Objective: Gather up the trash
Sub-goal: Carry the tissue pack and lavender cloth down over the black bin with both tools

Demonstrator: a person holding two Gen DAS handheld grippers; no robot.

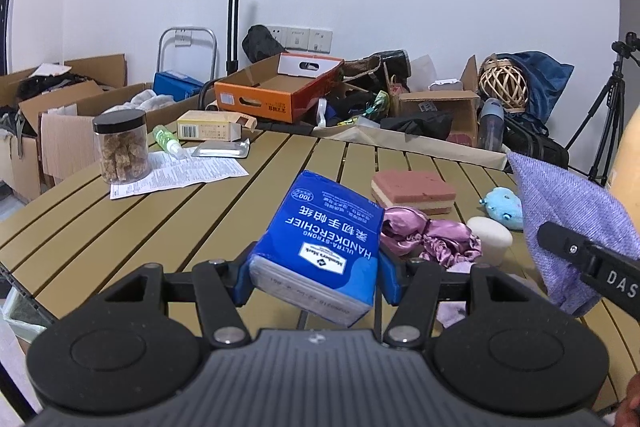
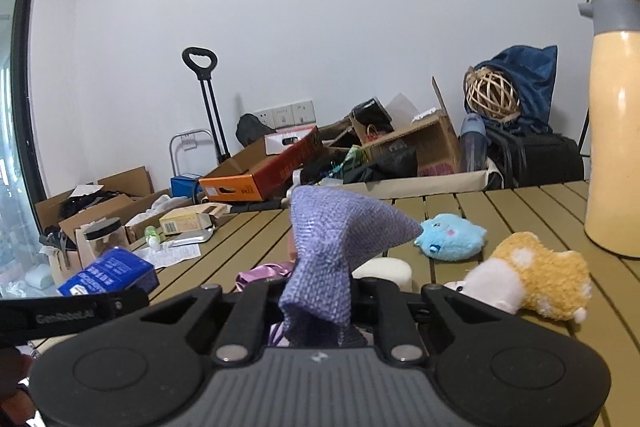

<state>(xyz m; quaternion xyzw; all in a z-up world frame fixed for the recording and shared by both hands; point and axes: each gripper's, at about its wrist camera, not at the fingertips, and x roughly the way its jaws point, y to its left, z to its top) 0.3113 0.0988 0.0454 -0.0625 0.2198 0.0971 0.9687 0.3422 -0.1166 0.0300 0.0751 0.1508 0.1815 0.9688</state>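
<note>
left gripper clamped on blue tissue pack, held above the table. right gripper pinched tight on purple cloth, raised off table.

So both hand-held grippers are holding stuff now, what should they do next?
Probably lift both clear of the table. The left hand-held gripper grips the blue tissue pack, the right hand-held gripper pinches the purple cloth, and no bin is in view yet.
</note>
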